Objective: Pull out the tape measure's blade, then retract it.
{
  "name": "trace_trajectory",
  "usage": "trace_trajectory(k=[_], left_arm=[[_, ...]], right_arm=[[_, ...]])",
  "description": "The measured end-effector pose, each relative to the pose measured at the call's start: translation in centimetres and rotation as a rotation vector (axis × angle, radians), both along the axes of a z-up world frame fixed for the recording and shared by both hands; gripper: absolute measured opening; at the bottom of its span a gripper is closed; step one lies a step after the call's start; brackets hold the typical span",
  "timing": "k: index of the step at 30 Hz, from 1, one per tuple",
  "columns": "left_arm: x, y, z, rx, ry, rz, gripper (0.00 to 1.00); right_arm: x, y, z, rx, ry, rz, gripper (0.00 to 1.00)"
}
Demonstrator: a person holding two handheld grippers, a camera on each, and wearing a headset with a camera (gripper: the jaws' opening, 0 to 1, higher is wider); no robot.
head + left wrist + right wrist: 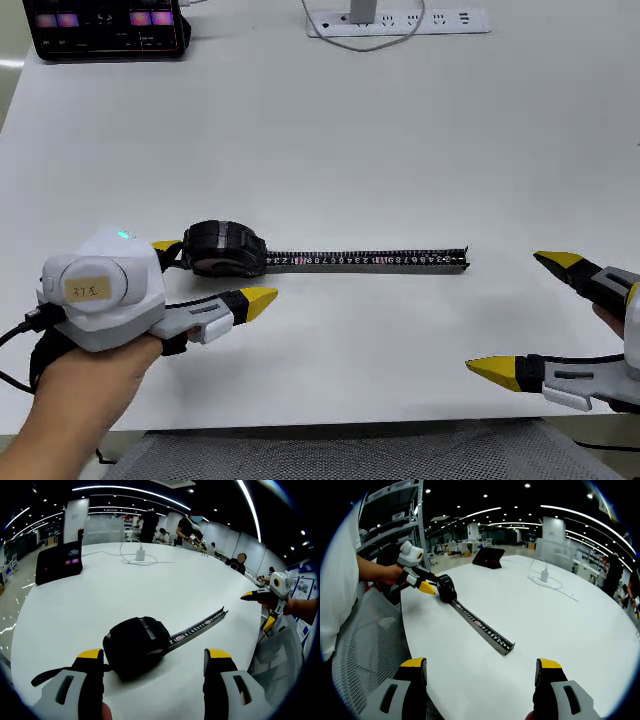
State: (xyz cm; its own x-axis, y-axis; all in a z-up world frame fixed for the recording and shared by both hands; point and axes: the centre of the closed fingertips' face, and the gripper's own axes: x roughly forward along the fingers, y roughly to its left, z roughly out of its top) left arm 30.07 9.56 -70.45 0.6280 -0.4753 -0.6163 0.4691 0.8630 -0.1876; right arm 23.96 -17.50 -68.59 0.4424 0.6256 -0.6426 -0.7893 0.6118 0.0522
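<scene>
The tape measure [224, 249] lies on the white table [400, 130], toward the near left. Its black case is on its side. Its blade [370, 260] is drawn out and runs flat along the table to the right, with printed marks along its length, and ends in a small hook near the middle of the table.

The left hand-held gripper [213, 270] is at the case with its jaws spread. One yellow tip sits at the far left end of the case and the other is on the near side, a little clear of it. In the left gripper view the case sits between the two jaws, with a plain gap to the right-hand jaw. The other jaw looks very close to the case, perhaps touching, but the angle does not settle it. The gripper is not pinching the case. A hand [90, 370] holds this gripper from the near left edge of the table.

The right hand-held gripper [522, 315] is at the near right, well apart from the blade's end. Its jaws are spread wide and hold nothing. In the right gripper view the hooked end of the blade lies ahead of the two tips, with bare table between.

At the far edge of the table a white power strip [400, 20] lies with a cable looping from it. A dark screen [105, 25] stands at the far left corner. A grey mesh seat [350, 450] shows below the near edge.
</scene>
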Motion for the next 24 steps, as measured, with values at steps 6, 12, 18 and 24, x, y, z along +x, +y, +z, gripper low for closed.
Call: trace_trajectory(k=[6, 12, 18, 24], left_arm=[[0.2, -0.1, 0.1, -0.01, -0.003, 0.032, 0.78], [0.4, -0.1, 0.1, -0.022, -0.004, 0.066, 0.79], [0.8, -0.2, 0.2, -0.059, -0.006, 0.131, 0.79], [1.1, -0.1, 0.1, -0.063, -0.01, 0.186, 0.78]], right_arm=[[-0.1, 0.1, -0.2, -0.006, 0.003, 0.007, 0.87], [-0.1, 0.0, -0.3, -0.006, 0.003, 0.004, 0.87], [0.4, -0.1, -0.3, -0.014, -0.003, 0.023, 0.85], [1.2, -0.4, -0.4, -0.036, -0.009, 0.047, 0.81]])
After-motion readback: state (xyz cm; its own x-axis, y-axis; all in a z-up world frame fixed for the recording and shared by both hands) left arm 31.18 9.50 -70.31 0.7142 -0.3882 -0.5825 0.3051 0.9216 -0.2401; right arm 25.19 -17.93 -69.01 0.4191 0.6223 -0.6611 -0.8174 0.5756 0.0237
